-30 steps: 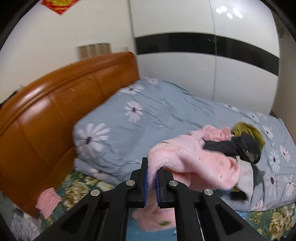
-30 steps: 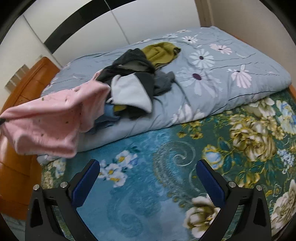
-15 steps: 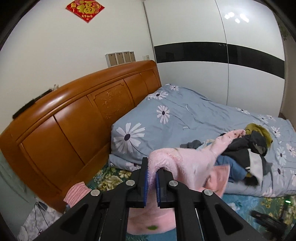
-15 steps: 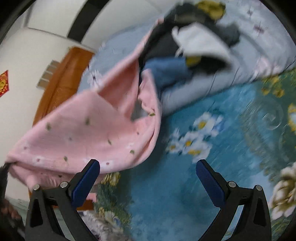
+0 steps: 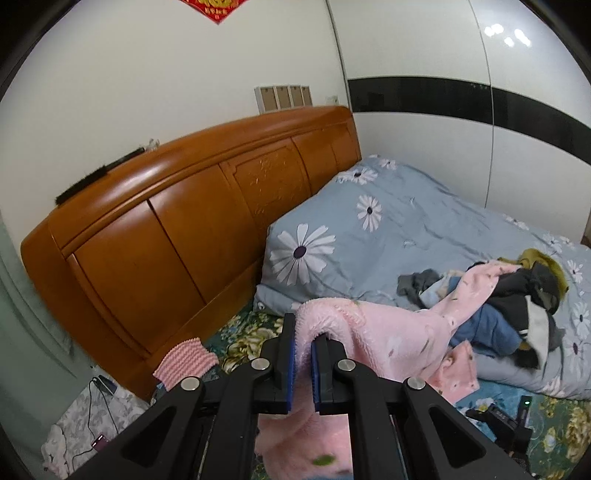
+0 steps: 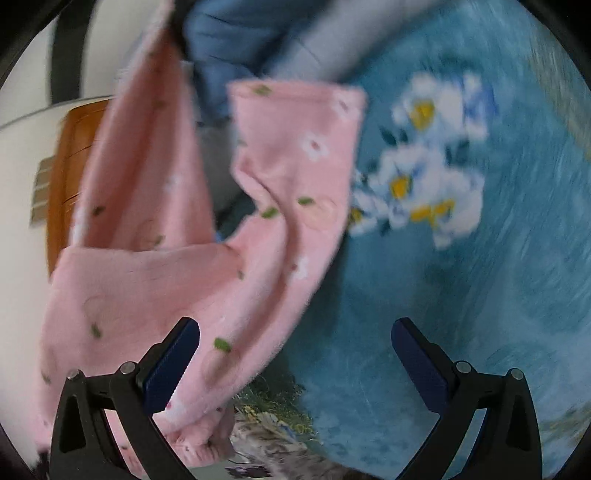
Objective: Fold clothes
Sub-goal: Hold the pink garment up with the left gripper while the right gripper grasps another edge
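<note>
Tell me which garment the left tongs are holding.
The pink fleece garment, pinched in the left tongs; the dark, blue and olive clothes lie piled on the bed.

Wooden headboard, daisy-print duvet, floral blue bedsheet, black-banded wardrobe.

Home bedroom. Ahead-left of the left tool: carved wooden headboard. Ahead-right: bed under a daisy-print duvet, with a clothes pile on it. Beyond: white wardrobe doors; red paper ornament on the wall.

Pink fleece garment before wide-open right hand-held gripper, blurred.
</note>
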Tool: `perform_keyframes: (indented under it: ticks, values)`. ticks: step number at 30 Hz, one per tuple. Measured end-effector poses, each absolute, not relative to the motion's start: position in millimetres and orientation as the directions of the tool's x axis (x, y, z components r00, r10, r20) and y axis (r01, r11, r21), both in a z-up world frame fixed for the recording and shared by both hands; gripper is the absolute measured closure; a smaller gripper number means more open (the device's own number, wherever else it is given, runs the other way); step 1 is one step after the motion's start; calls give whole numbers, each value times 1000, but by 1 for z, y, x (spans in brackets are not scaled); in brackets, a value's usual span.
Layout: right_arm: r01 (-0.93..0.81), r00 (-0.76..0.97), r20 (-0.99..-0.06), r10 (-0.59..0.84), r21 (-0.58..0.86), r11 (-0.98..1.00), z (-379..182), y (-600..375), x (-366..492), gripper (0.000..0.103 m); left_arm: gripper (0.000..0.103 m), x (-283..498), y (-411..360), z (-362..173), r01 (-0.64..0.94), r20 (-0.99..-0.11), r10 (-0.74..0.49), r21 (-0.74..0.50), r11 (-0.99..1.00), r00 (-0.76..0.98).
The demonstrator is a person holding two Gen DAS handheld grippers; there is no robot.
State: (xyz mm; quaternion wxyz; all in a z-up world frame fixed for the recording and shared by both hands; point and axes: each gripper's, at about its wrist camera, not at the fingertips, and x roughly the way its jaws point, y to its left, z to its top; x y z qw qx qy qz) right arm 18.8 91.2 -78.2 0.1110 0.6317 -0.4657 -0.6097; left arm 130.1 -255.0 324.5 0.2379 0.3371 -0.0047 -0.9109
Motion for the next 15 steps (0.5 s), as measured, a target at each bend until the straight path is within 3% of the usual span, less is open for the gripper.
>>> perform_keyframes:
  ticks: [12,13,15]
  values:
    - [-621,-112,-587,-802,671,-405,-147,23,-6,2,96,101,-281,321,467,-622,-459,165,-869,-635]
    - [-627,-115,-572,-812,676,-387,-148,19,-8,7,96,99,-281,321,466,-622,-459,166,-869,-634]
    - [-646,-129,-534,-836,684,-338,-149,15,-10,30,96,96,-282,321,465,-624,-459,168,-869,-632]
